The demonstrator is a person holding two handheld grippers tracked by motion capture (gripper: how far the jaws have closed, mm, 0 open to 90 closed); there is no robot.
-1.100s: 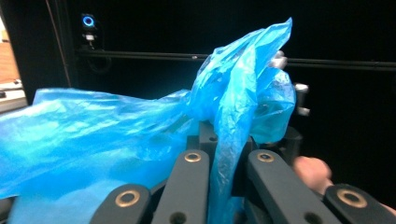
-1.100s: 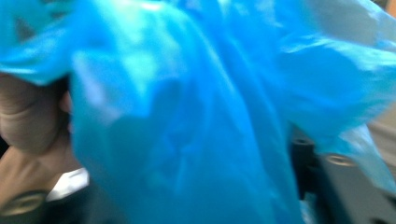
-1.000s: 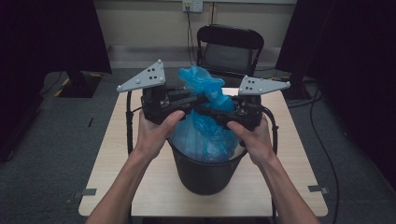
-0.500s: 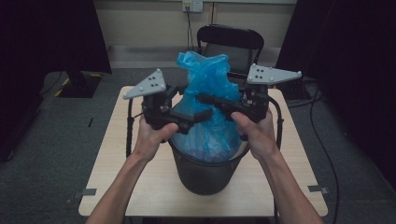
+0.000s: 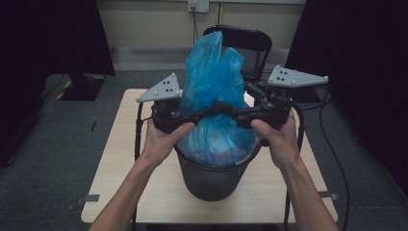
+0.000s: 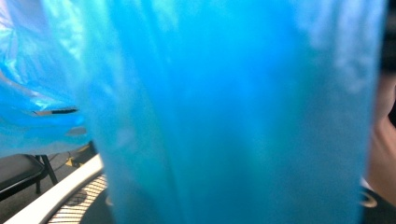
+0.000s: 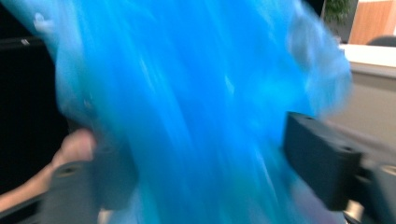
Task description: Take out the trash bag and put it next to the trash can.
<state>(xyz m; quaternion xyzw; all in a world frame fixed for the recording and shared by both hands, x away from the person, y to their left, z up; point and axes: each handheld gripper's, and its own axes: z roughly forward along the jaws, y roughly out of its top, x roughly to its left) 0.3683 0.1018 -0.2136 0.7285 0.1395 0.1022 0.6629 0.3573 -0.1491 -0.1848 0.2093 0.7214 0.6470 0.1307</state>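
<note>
Blue bag [image 5: 214, 77] risen higher from bin [image 5: 211, 175], long axis upright; left tongs [image 5: 204, 114] and right tongs [image 5: 226, 109] clamp its neck.

1 blue bag [image 5: 215, 77], 1 bin [image 5: 211, 178], 1 table [image 5: 120, 159], 1 chair [image 5: 250, 48], 2 grippers.

Dim in high view, corners near black, table [image 5: 144, 192] lit w/ soft shadows. Both gripper views brighter but blurred; blue bag [image 7: 196, 116] streaky, out of focus.
</note>
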